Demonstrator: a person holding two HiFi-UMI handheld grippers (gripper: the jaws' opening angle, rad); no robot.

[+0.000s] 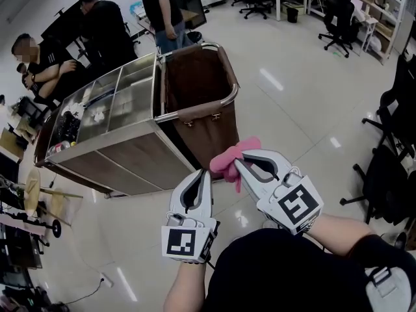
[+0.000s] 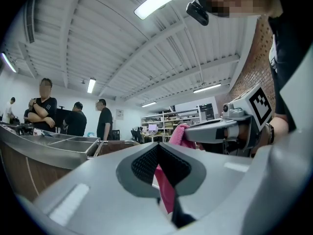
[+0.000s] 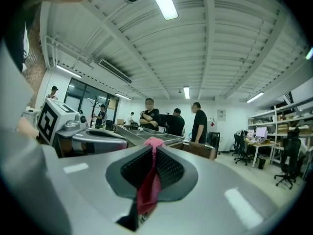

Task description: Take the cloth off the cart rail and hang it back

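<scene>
Two grippers sit close together just in front of the person's body. The right gripper (image 1: 239, 164) is clamped nearly closed on the pink cloth (image 1: 227, 159), which bunches past its tips and trails a short way below. Held in the air by a single pinch, the cloth looks to be already off the cart and ready to be draped back. The left gripper (image 1: 203, 176) sits just beside it, jaws together and nothing pinched as far as the head view shows. The pink seen through its gap looks like the cloth hanging beyond. It seems placed to take a second corner and spread the cloth.

Just beyond stands the cart (image 1: 110, 151), its rail (image 1: 195, 110) framing a brown bag (image 1: 195, 77). The rail is bare, with nothing in the way. Farther off, people (image 1: 162, 12) stand and sit at the cart's far side, and office chairs (image 1: 338, 18) are scattered across the floor.
</scene>
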